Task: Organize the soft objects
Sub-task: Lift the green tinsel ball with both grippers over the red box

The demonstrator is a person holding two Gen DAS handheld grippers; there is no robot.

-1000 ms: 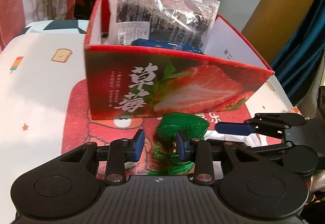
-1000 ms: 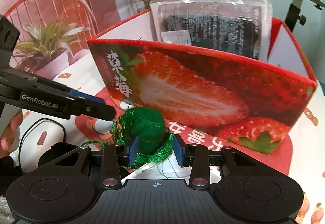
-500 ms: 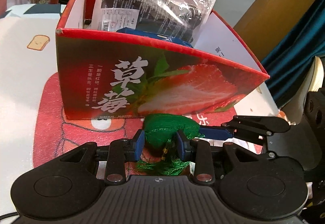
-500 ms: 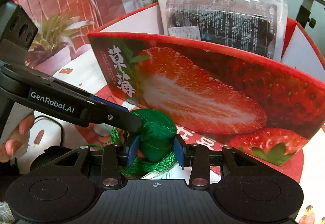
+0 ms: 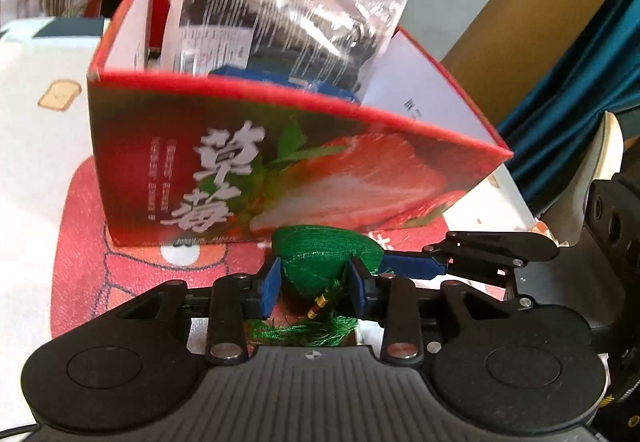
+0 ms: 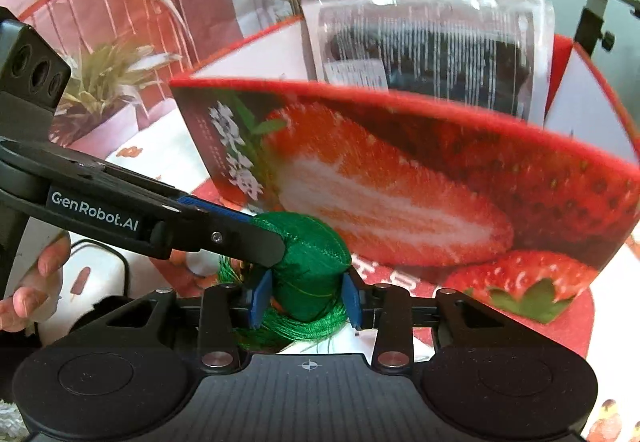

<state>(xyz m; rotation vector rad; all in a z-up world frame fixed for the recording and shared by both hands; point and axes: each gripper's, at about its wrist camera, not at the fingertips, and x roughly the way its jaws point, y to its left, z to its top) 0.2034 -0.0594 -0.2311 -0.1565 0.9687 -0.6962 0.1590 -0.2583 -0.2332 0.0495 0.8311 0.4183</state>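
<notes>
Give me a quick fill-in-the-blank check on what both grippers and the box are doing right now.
1. Both grippers are shut on the ____ tasselled pouch.
2. The left gripper and right gripper hold the pouch in front of the ____-printed box.
3. A clear plastic packet stands ____ the box.

Missing words: green; strawberry; inside
</notes>
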